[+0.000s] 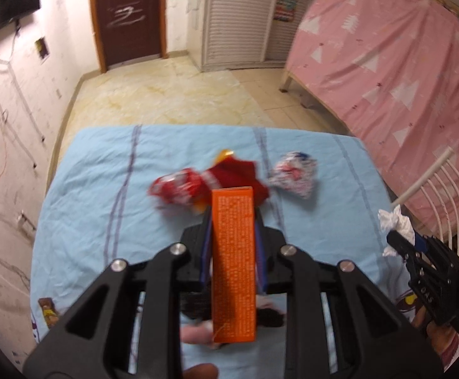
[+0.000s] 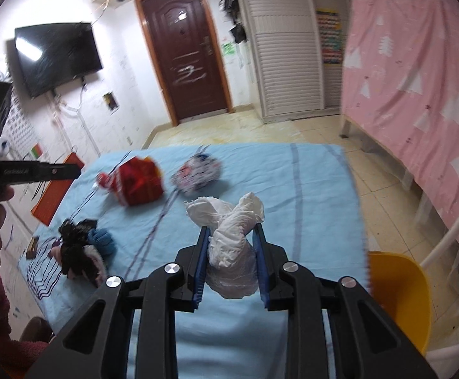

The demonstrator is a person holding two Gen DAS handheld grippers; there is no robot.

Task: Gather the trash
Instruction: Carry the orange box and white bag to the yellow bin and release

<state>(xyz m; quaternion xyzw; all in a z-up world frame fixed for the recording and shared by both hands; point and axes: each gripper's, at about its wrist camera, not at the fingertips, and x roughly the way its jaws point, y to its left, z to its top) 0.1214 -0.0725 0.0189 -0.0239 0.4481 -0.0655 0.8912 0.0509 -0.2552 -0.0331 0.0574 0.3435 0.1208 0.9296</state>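
An orange box (image 1: 233, 262) stands lengthwise in the lower middle of the left wrist view, clamped between the blue-padded fingers of the left gripper (image 1: 233, 218). The jaws are closed against its two long sides, and its printed face is turned toward the camera. In the right wrist view the same box (image 2: 54, 191) shows at the left edge as an orange slab beside the table.

In the lower middle of the right wrist view, a wad of white tissue (image 2: 229, 237) is pinched between the pads of the right gripper (image 2: 231, 232). The jaws are narrowed onto it, with the crumpled ends spilling out above the fingertips. In the left wrist view this gripper (image 1: 398, 238) appears at the right edge with the tissue (image 1: 395, 221) in its tip.

Both tools are held above a table covered with a light blue cloth (image 2: 308, 189). On the cloth, past the grippers toward the middle of each frame, lies a crumpled red wrapper (image 1: 210, 181), blurred, and just to its right a crumpled white wrapper with red and blue print (image 1: 294, 173). The two are close together, though I cannot tell whether they touch. At lower left of the right wrist view a heap of dark and blue fabric (image 2: 84, 249) rests on the cloth.

A yellow bin (image 2: 400, 300) stands at lower right, beside the table edge. A pink sheet (image 2: 419, 79) hangs along the right side, a brown door (image 2: 185, 60) is at the top middle, and a dark television (image 2: 55, 57) hangs at upper left.
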